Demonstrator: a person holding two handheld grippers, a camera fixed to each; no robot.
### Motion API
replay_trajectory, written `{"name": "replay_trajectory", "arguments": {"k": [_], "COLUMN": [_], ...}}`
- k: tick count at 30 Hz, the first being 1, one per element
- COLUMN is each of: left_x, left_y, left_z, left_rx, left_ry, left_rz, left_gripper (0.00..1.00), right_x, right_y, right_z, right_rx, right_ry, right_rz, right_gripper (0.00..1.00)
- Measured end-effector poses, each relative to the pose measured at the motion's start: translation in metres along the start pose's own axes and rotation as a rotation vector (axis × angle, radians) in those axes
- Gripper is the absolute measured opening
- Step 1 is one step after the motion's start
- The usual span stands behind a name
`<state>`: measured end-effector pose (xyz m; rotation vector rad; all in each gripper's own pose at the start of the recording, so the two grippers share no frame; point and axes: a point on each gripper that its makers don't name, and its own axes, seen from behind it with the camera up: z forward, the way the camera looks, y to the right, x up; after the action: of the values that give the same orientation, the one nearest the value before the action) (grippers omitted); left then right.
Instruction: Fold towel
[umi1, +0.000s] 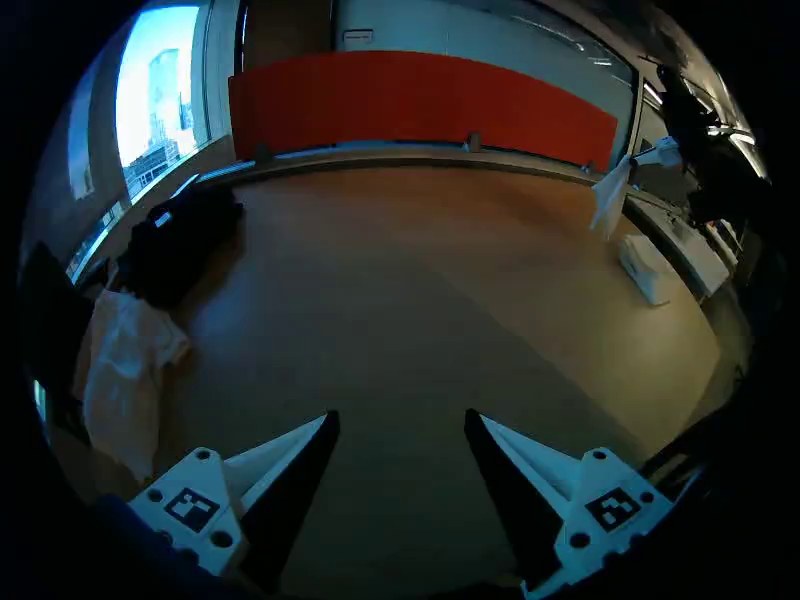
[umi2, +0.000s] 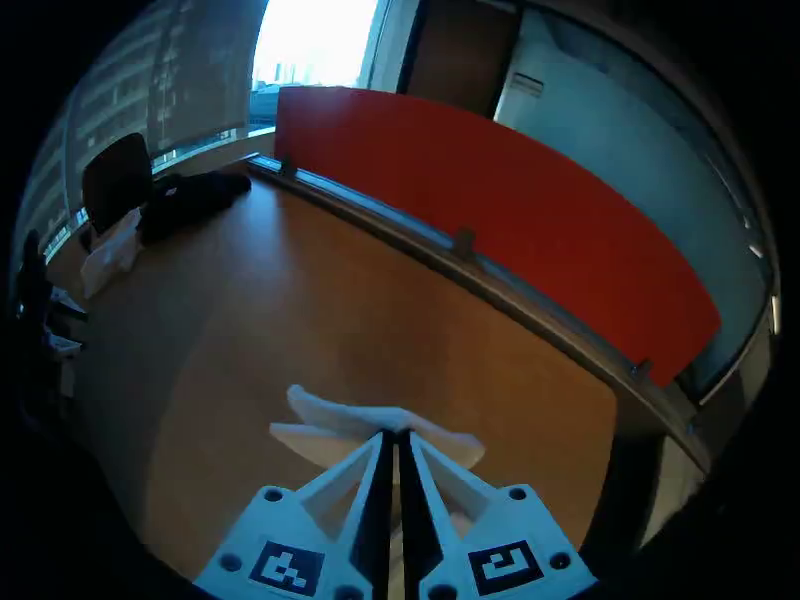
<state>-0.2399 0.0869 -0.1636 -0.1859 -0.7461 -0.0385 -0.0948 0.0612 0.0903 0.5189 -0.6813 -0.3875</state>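
A white towel (umi2: 345, 418) is pinched at the tips of my right gripper (umi2: 396, 440), which is shut on it, and the cloth fans out to both sides above the wooden table (umi2: 250, 320). In the left gripper view the same towel (umi1: 609, 196) hangs from that gripper (umi1: 655, 153) at the far right, above the table's edge. My left gripper (umi1: 400, 425) stands open low over the table (umi1: 400, 300), with nothing between its fingers.
A black bag (umi1: 185, 240) and a crumpled white cloth (umi1: 120, 370) lie at the table's left end. A white box-like object (umi1: 645, 268) sits near the right edge. A red divider (umi1: 420, 100) runs along the far side. A dark chair (umi2: 115, 175) stands beyond the bag (umi2: 195, 192).
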Motion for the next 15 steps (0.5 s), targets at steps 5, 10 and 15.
{"name": "replay_trajectory", "arguments": {"k": [5,10,15], "left_x": [0.001,0.003,0.005], "left_y": [0.003,0.005,0.008], "left_z": [0.001,0.002,0.003], "left_rx": [-0.001,-0.002,-0.003], "left_ry": [-0.004,-0.007,-0.009], "left_rz": [0.003,0.015,0.019], "left_gripper": [0.93,0.93,0.93], "right_x": [-0.010,-0.018,-0.024], "right_y": [0.020,0.035,0.048], "right_z": [-0.002,-0.004,-0.006], "right_rx": [-0.022,-0.036,-0.054], "right_ry": [-0.017,-0.033,-0.044], "right_rz": [0.015,0.019,0.029], "right_gripper": [0.03,0.03,0.03]}}
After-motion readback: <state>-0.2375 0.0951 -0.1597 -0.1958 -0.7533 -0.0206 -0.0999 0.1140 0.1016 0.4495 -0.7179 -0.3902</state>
